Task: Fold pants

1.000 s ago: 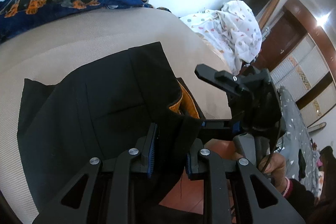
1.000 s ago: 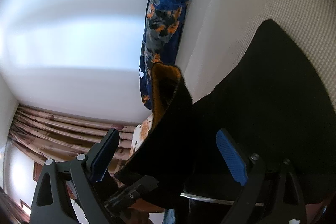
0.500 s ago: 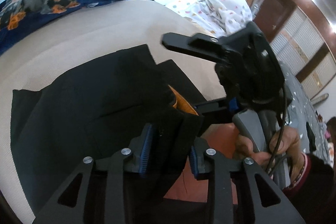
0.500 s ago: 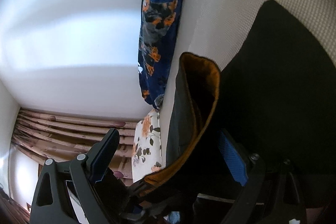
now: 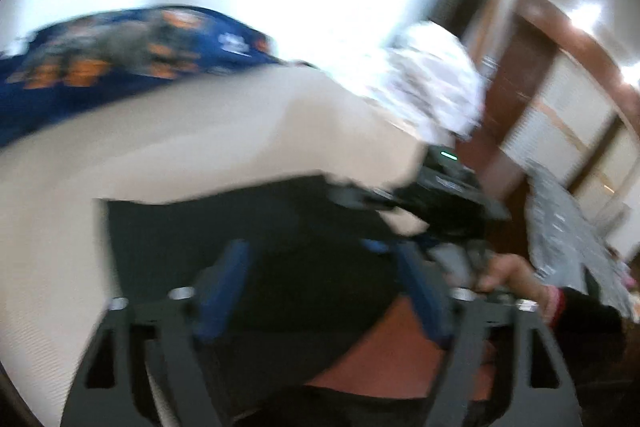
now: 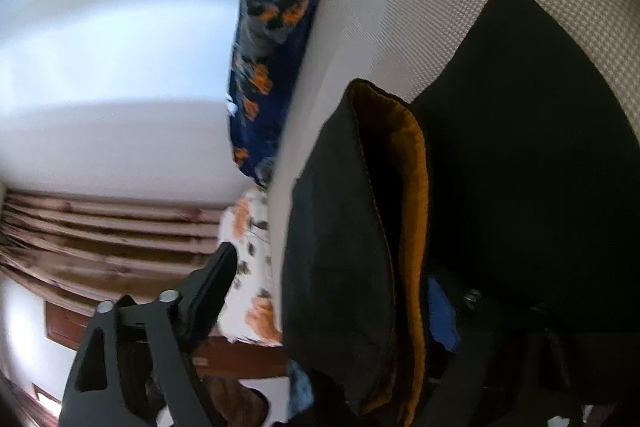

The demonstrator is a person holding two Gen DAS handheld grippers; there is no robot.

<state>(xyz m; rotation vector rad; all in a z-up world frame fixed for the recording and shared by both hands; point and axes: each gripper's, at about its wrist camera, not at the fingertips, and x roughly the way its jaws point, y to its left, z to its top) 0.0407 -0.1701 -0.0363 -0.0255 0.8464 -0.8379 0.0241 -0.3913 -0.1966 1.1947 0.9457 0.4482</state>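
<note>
Black pants [image 5: 280,227] lie on the beige bed [image 5: 200,131]. The left wrist view is motion-blurred. My left gripper [image 5: 322,259] hovers over the pants' near edge, its jaws wide apart and opening, with its blue pads off the cloth. In the right wrist view a raised fold of the pants [image 6: 340,227] with orange lining [image 6: 412,187] stands between the fingers of my right gripper [image 6: 332,273]. Its jaws are closing. The left finger [image 6: 212,287] is still apart from the cloth, and the right blue pad [image 6: 440,315] sits close beside the lining.
A blue dog-print blanket [image 5: 120,51] lies along the bed's far side by the white wall. A white spotted cloth [image 5: 432,83] is heaped at the bed's right end. A brown door [image 5: 520,87], a floral pillow [image 6: 248,287] and curtains [image 6: 100,227] stand beyond.
My left gripper let go of the pants fold, opened wide and pulled back. The right gripper's fingers have narrowed around the raised fold, which now fills the gap between them.
</note>
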